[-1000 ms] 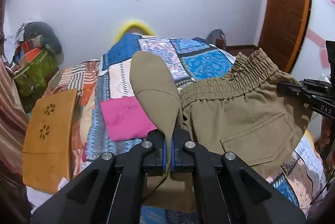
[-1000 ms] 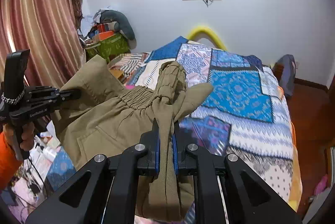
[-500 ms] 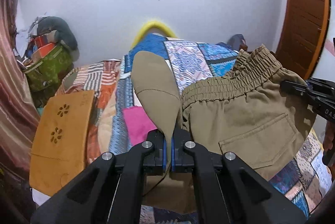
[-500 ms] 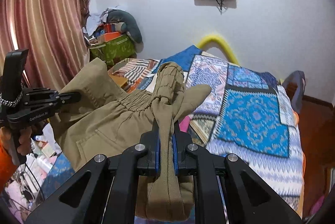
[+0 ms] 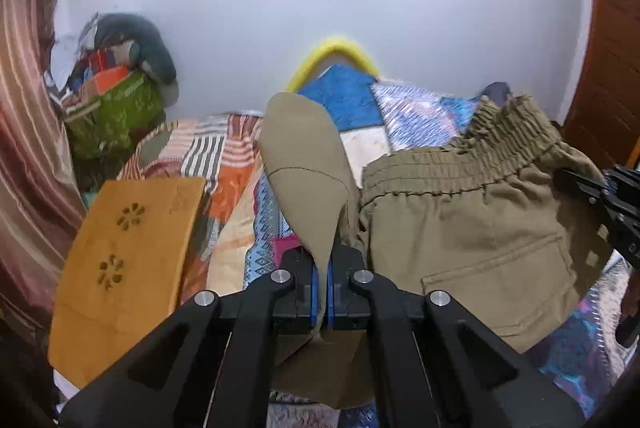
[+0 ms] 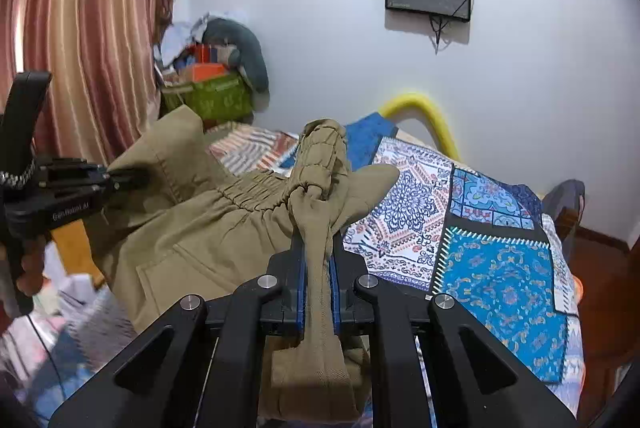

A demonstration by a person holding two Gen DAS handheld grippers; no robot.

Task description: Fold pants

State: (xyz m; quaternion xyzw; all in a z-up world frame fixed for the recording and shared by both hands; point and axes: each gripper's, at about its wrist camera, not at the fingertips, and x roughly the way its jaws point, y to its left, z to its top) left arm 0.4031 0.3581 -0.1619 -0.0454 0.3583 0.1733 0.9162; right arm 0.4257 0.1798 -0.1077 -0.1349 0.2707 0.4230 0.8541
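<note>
The khaki pants [image 5: 460, 224] hang stretched between both grippers above the bed, elastic waistband up and a back pocket showing. My left gripper [image 5: 323, 262] is shut on a flat flap of the pants' fabric that stands up between its fingers. At the right edge of the left wrist view, the right gripper [image 5: 570, 175] pinches the other waist end. In the right wrist view, my right gripper [image 6: 318, 252] is shut on the bunched waistband of the pants [image 6: 208, 228]. The left gripper [image 6: 128, 178] grips the far corner, held by a hand [image 6: 28, 268].
Below lies a bed with a patchwork cover [image 6: 500, 260]. An orange wooden board [image 5: 120, 260] stands at the bed's left side, with a pink cloth [image 5: 285, 246] near it. A green bag pile [image 5: 116, 112], a striped curtain [image 6: 80, 28] and a wooden door [image 5: 612, 68] border the room.
Both grippers have carried the pants leftward over the bed and slightly down. The pink cloth is now mostly hidden behind the left gripper. Both grips are unchanged.
</note>
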